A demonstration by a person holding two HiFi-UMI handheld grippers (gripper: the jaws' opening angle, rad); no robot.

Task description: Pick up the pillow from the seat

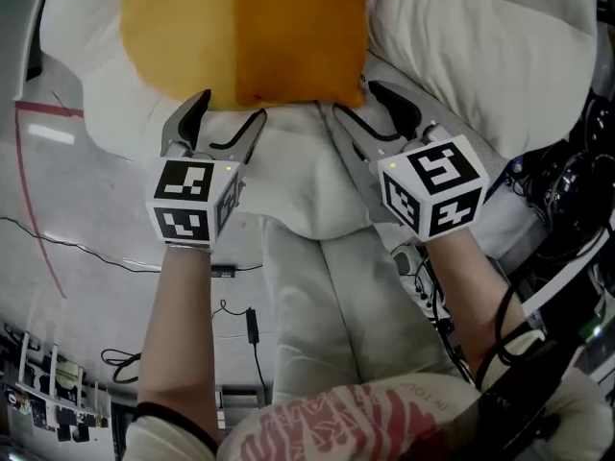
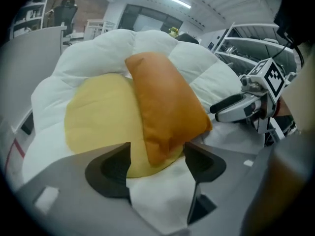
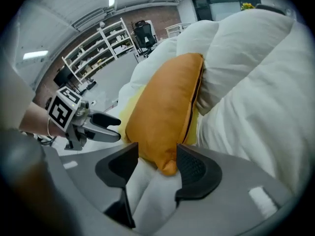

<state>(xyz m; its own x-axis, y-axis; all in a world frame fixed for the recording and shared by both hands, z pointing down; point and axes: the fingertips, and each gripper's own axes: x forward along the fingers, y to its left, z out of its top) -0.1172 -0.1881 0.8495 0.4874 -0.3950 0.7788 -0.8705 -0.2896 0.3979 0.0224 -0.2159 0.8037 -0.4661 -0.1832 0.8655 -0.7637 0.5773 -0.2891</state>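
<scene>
Left gripper (image 1: 231, 109) and right gripper (image 1: 356, 100), jaws apart, straddle the pillow (image 1: 300, 36) edge.

head view: from above, facing steeply down; close over left gripper (image 1: 231, 111), right gripper (image 1: 358, 101) and the pillow (image 1: 245, 36) edge | left gripper view: low, along its own jaws; pillow near; right gripper at right edge | right gripper view: likewise; left gripper at left | shared: pillow's orange corner, in all three

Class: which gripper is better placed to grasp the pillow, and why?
Probably the right gripper: a corner of the pillow sits between its open jaws; the left gripper barely reaches the edge.
</scene>
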